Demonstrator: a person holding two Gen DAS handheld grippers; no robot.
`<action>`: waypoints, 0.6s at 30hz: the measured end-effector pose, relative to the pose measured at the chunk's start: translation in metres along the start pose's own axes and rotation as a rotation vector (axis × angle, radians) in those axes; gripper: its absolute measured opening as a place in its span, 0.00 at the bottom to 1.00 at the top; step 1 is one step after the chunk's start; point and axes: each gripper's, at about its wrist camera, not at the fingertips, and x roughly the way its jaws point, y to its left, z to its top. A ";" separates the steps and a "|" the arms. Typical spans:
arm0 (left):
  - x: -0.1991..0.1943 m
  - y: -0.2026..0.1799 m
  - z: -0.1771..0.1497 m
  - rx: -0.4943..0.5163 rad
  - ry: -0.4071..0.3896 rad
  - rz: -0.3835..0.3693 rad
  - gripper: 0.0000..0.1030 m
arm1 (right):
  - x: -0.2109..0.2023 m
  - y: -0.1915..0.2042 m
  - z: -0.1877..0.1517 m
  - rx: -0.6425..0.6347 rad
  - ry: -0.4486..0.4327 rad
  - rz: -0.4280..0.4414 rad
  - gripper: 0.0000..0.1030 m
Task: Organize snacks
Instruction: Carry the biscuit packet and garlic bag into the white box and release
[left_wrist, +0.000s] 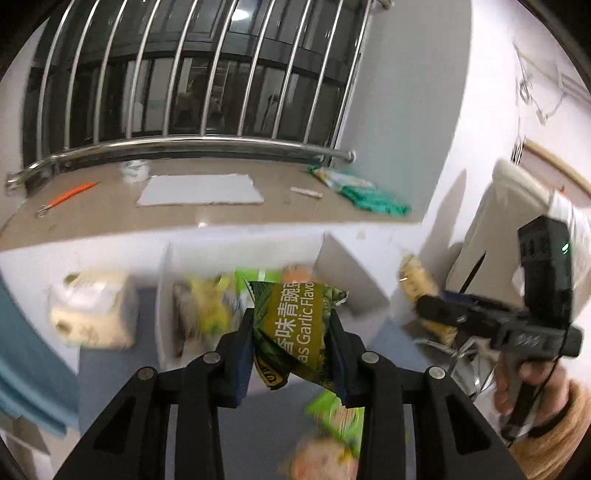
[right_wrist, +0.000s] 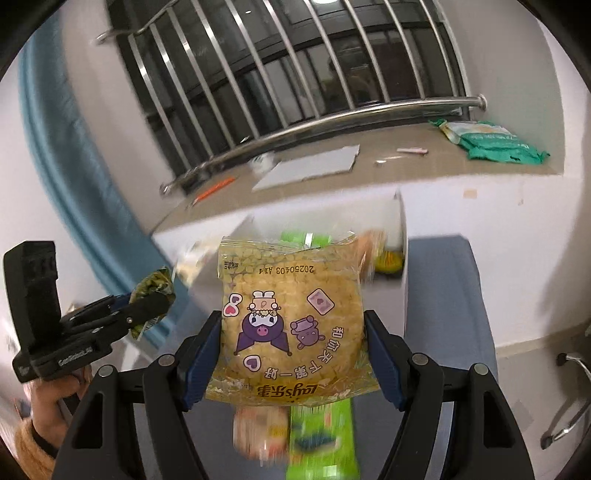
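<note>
Green garlic-pea pouch (left_wrist: 295, 328) clamped in my left claw (left_wrist: 293, 354) | right claw (right_wrist: 291, 354) grips Lay's bag (right_wrist: 290, 325) | white bin (left_wrist: 354, 280) dead ahead, below both | left nearer

Bright indoor light, fisheye-warped edges, motion-blurred background

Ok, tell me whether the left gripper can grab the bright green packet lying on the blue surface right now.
Probably not yet. The left gripper is shut on the garlic pea packet, so its jaws are occupied. The bright green packet lies uncovered below it on the blue surface; it would likely need to drop the peas into the white bin first.
</note>
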 end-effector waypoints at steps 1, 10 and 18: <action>0.011 0.005 0.010 -0.016 0.008 -0.019 0.38 | 0.010 -0.002 0.012 -0.003 0.002 -0.012 0.75; 0.076 0.027 0.038 0.000 0.101 0.073 0.46 | 0.084 -0.034 0.067 -0.003 0.105 -0.098 0.75; 0.083 0.049 0.019 -0.047 0.142 0.140 1.00 | 0.098 -0.037 0.070 -0.064 0.125 -0.200 1.00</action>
